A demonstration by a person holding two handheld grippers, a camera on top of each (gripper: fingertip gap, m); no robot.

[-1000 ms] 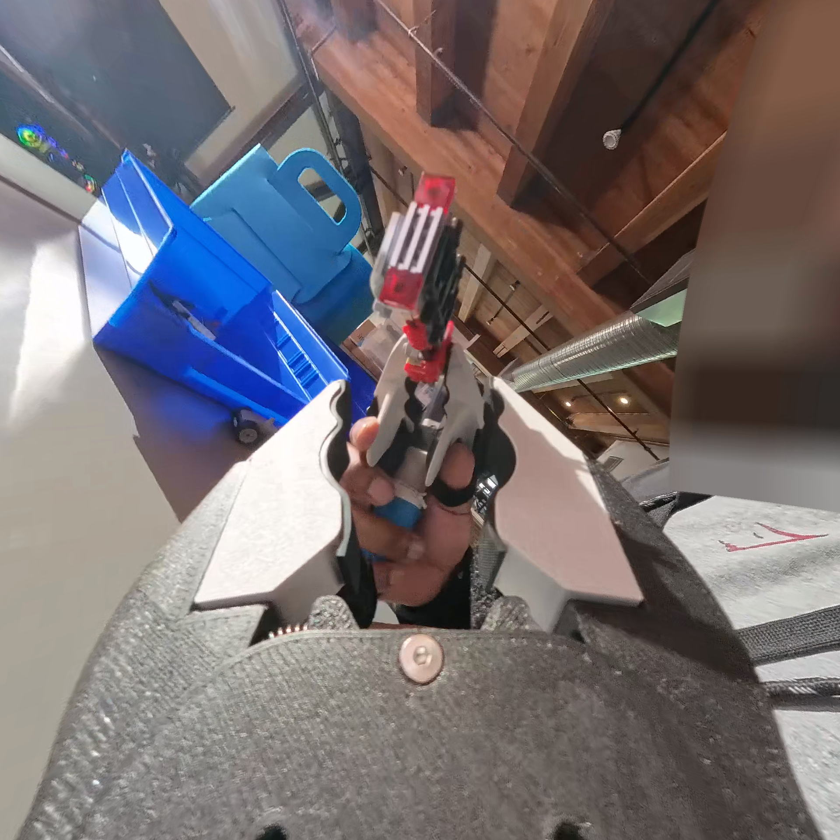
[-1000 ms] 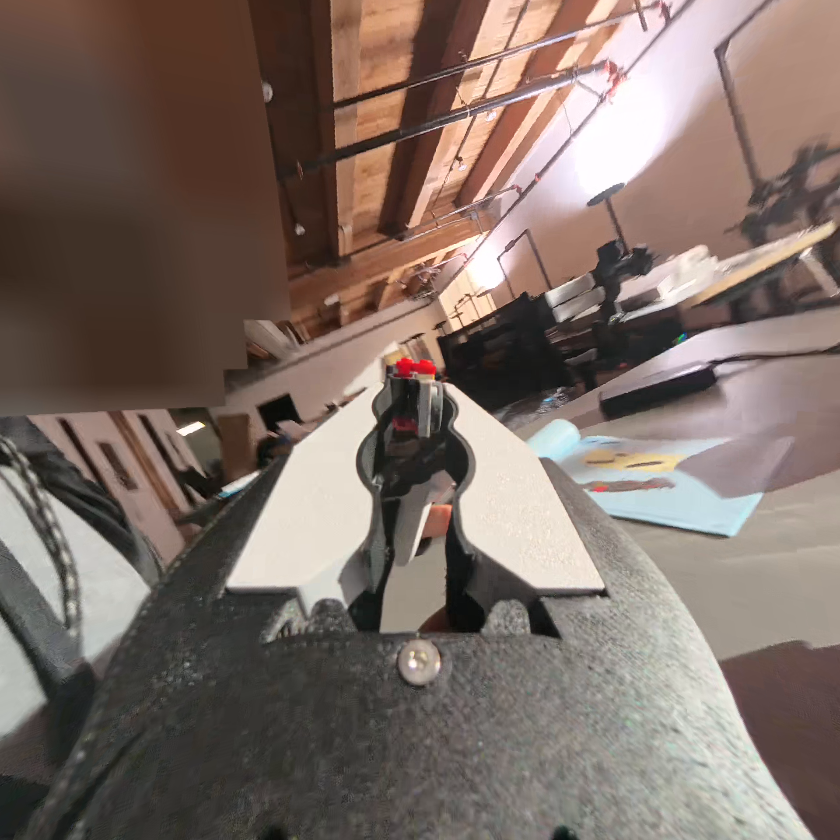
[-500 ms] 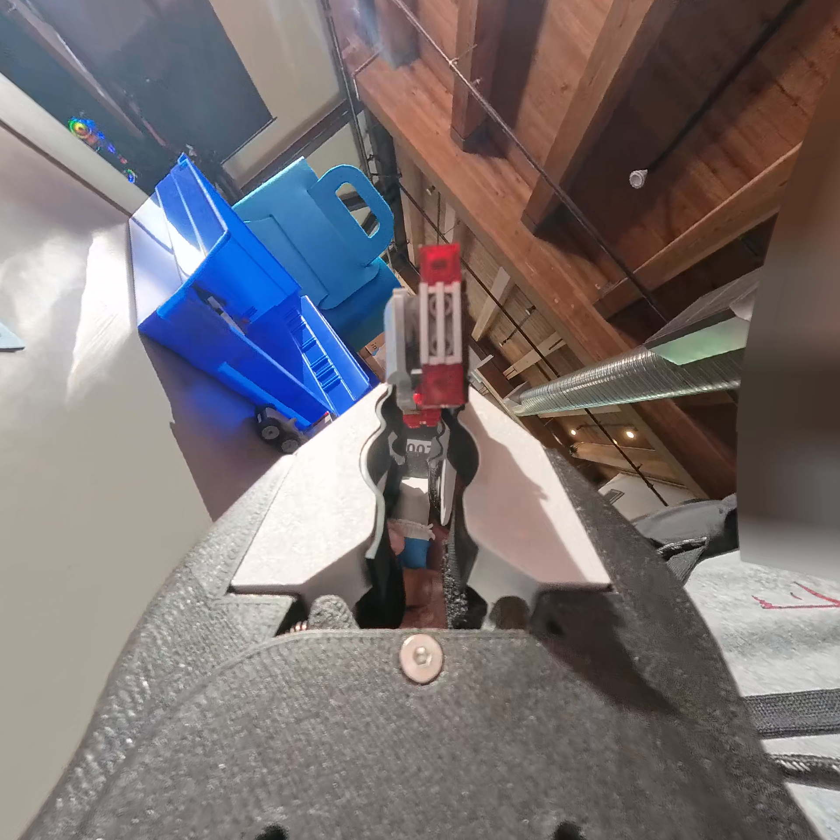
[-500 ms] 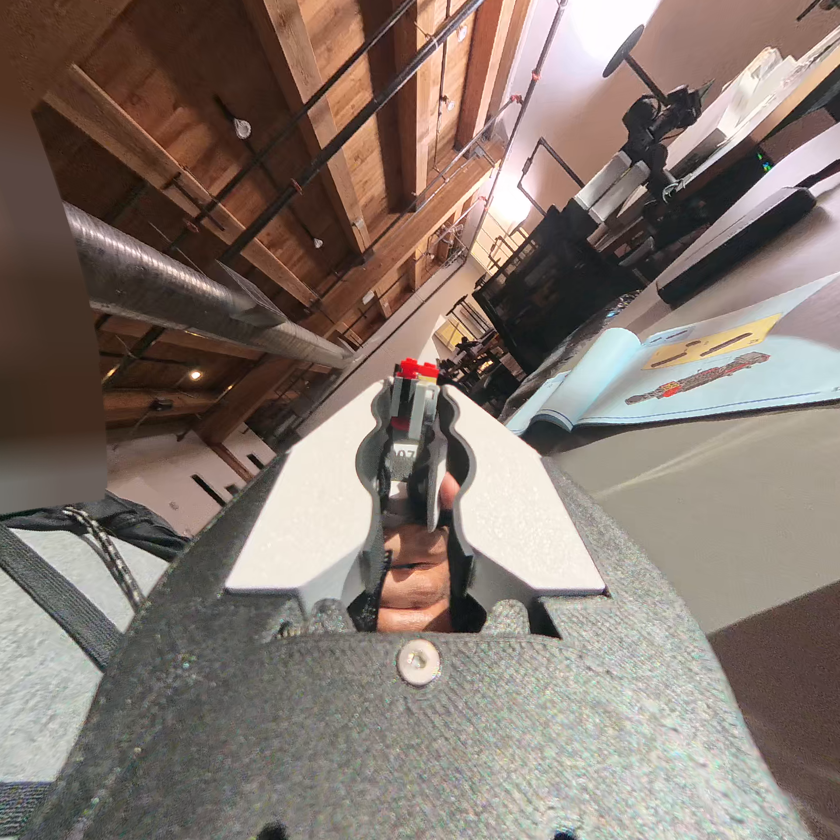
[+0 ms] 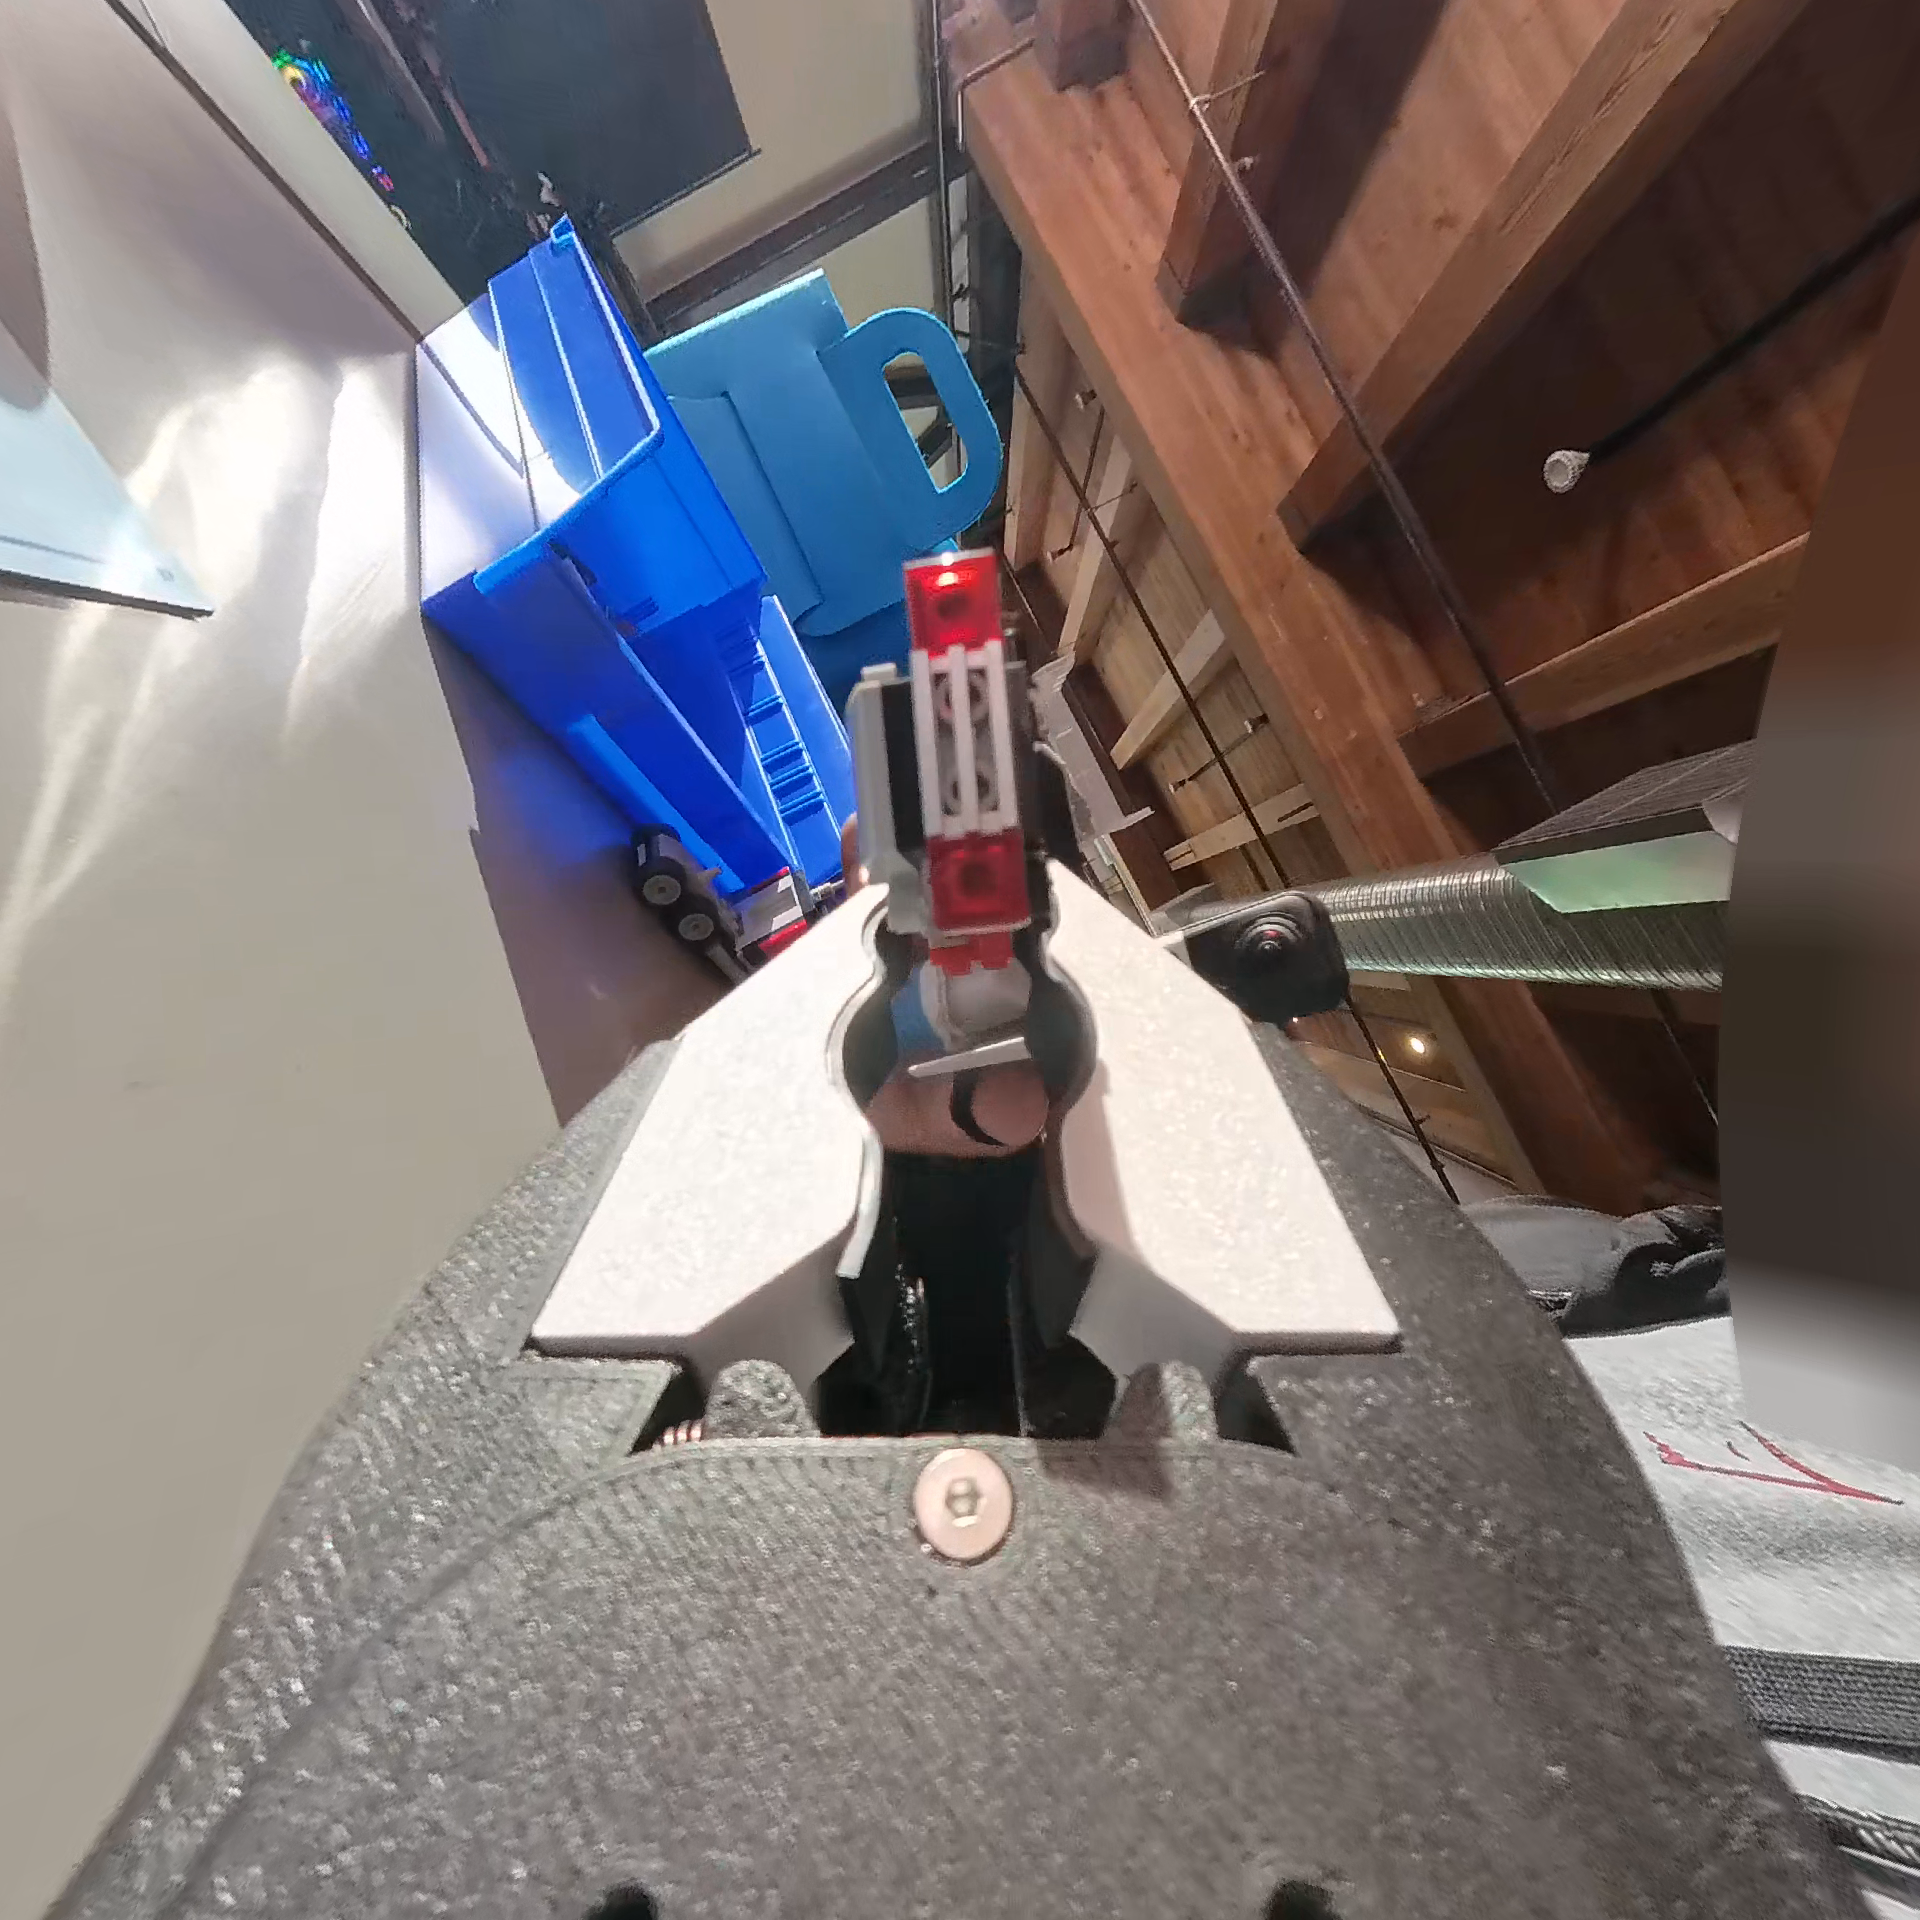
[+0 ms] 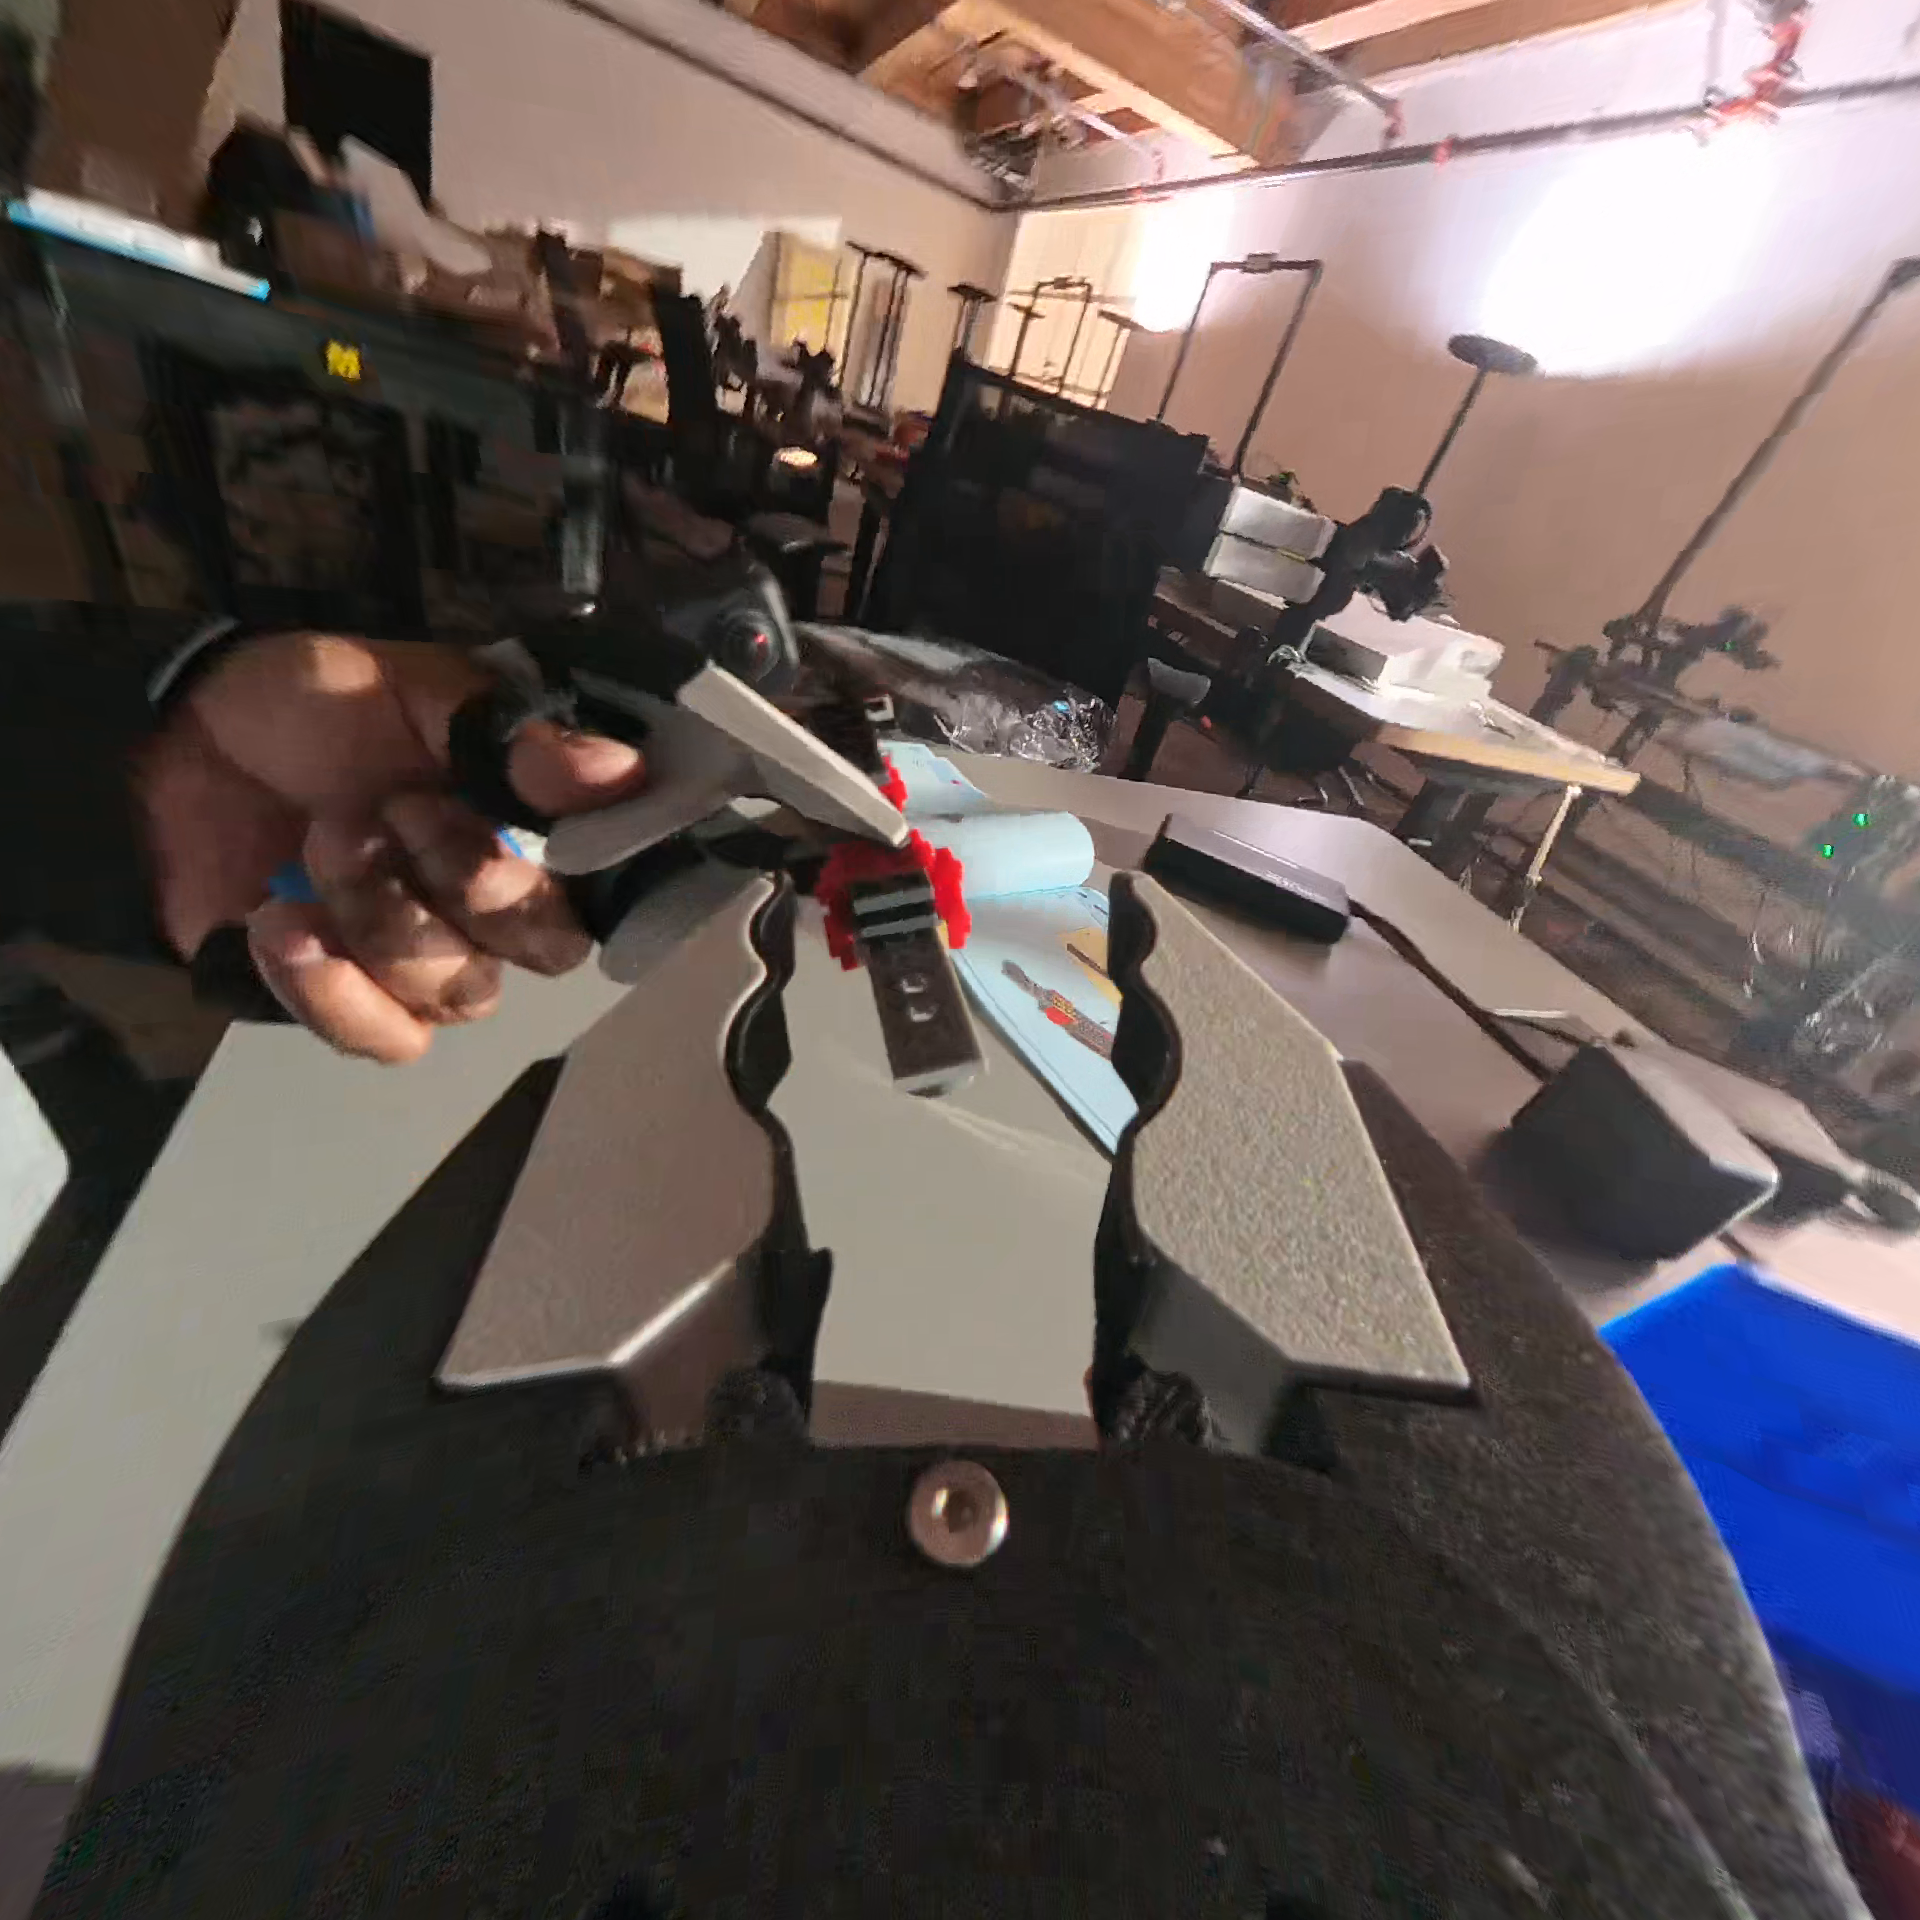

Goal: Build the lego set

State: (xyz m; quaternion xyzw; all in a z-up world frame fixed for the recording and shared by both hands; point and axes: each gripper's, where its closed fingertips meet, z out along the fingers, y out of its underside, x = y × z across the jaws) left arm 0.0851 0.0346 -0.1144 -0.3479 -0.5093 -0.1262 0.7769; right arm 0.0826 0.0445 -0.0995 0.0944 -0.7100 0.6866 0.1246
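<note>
A lego assembly (image 5: 961,748) of red, white, grey and black bricks sticks out past the tips of my left gripper (image 5: 961,920), which is shut on it. In the right wrist view the same assembly (image 6: 914,966) hangs above the grey table (image 6: 312,1143), its long black and grey end pointing toward me. The left gripper (image 6: 891,831) shows there too, held by a hand (image 6: 353,831). My right gripper (image 6: 951,896) is open and empty, its fingers on either side of the assembly and not touching it.
An open instruction booklet (image 6: 1039,862) lies on the table behind the assembly. A blue bin (image 5: 603,582) stands with a lighter blue handled box (image 5: 831,447) behind it and a small wheeled lego piece (image 5: 675,883) beside it. A black box (image 6: 1247,883) and a dark block (image 6: 1631,1153) sit at the right.
The assembly passed from my right gripper to my left. The left gripper closed on it, then the right gripper opened and drew back.
</note>
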